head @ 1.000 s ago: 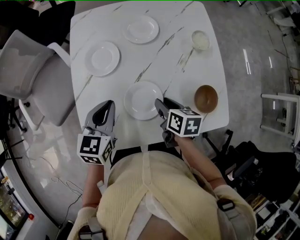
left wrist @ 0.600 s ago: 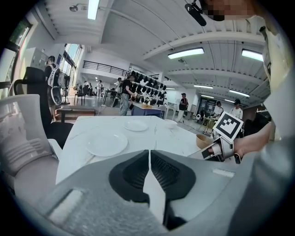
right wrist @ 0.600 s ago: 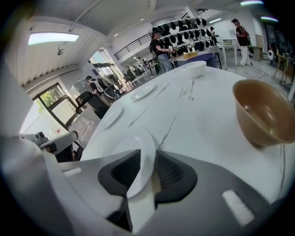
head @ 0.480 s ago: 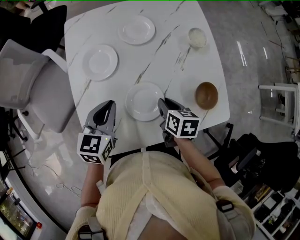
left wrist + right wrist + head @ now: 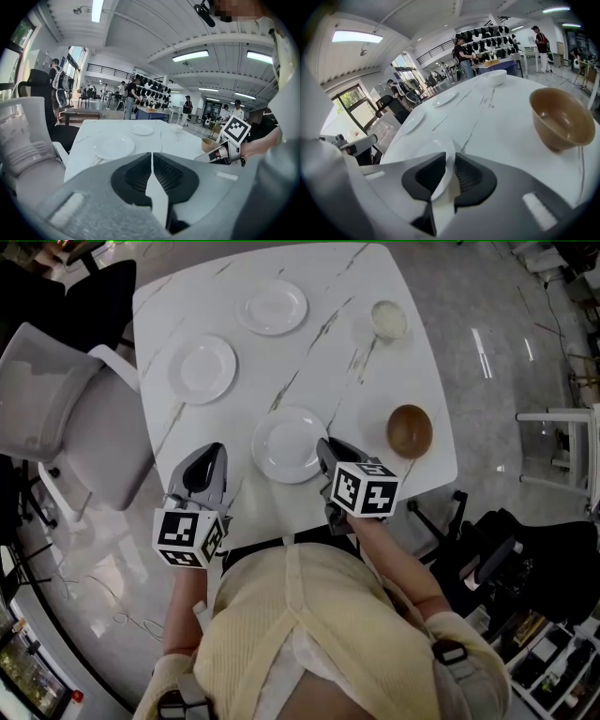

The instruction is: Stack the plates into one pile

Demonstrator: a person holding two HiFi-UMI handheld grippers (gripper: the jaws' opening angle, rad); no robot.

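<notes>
Three white plates lie apart on the marble table (image 5: 375,381): a near plate (image 5: 289,444), a left plate (image 5: 202,369) and a far plate (image 5: 272,307). My right gripper (image 5: 323,451) sits at the near plate's right rim. In the right gripper view its jaws (image 5: 450,164) are closing, and the rim of the near plate (image 5: 436,154) stands between the pads and fills the gap. My left gripper (image 5: 211,457) hovers at the table's front edge, left of that plate, shut and empty (image 5: 152,159). The left plate (image 5: 114,146) and far plate (image 5: 141,130) lie ahead of it.
A brown bowl (image 5: 411,430) stands right of my right gripper, large in the right gripper view (image 5: 560,119). A small white bowl (image 5: 388,320) sits at the far right. A grey chair (image 5: 66,418) stands against the table's left side. The person's torso fills the lower head view.
Both grippers stay where they were by the near plate. The head view has shifted slightly, so the table sits a little differently in the picture.
</notes>
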